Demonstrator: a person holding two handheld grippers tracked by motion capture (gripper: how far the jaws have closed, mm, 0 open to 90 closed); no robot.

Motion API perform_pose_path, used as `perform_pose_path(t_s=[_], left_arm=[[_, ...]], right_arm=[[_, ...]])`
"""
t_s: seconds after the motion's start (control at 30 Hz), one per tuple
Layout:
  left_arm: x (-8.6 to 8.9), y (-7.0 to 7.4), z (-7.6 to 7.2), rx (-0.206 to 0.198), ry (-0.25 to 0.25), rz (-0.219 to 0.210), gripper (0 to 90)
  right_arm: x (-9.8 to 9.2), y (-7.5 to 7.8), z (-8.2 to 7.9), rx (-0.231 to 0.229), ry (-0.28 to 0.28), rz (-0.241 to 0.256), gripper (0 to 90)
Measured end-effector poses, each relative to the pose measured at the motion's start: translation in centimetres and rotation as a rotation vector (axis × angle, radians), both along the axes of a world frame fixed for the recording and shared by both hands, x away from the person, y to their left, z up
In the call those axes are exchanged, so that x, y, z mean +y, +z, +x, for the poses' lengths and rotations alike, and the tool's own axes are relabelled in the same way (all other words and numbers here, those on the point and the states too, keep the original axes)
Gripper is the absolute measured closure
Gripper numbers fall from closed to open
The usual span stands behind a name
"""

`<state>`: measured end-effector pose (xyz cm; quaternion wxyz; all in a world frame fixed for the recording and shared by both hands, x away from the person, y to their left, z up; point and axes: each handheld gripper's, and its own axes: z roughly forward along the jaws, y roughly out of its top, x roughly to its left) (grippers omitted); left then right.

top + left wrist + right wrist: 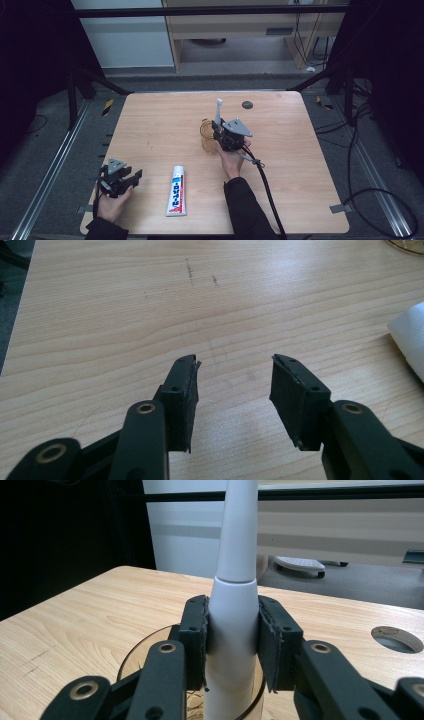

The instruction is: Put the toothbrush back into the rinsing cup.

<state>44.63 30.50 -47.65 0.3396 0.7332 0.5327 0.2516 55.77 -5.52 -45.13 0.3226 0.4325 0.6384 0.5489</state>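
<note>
The right gripper (232, 645), jaws pinching the white plastic electric toothbrush (234, 625) upright over the amber see-through cup (207, 135), seems mid-placement and next needs lowering, while the left gripper (234, 390) rests spread.

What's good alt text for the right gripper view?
The right hand-held gripper clamps an upright white electric toothbrush, its base inside a clear brownish cup on a wooden table.

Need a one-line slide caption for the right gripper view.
Right gripper clamps an upright white electric toothbrush over a clear brown cup on the wooden table.
</note>
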Motion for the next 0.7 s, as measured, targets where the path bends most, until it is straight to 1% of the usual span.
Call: perform_pose_path(t_s=[0.23, 0.6, 0.7], left_arm=[[-0.06, -0.01, -0.01, 0.001, -0.002, 0.0, 52.8], [-0.08, -0.03, -0.01, 0.001, -0.001, -0.003, 52.7], [-0.08, -0.02, -0.01, 0.002, -0.003, -0.001, 52.6]], right_arm=[[-0.07, 0.01, -0.3, -0.001, 0.006, -0.008, 67.0], [-0.19, 0.17, -0.47, 0.02, 0.018, -0.014, 65.8], [-0.16, 0.08, -0.46, 0.033, 0.02, -0.017, 64.5]])
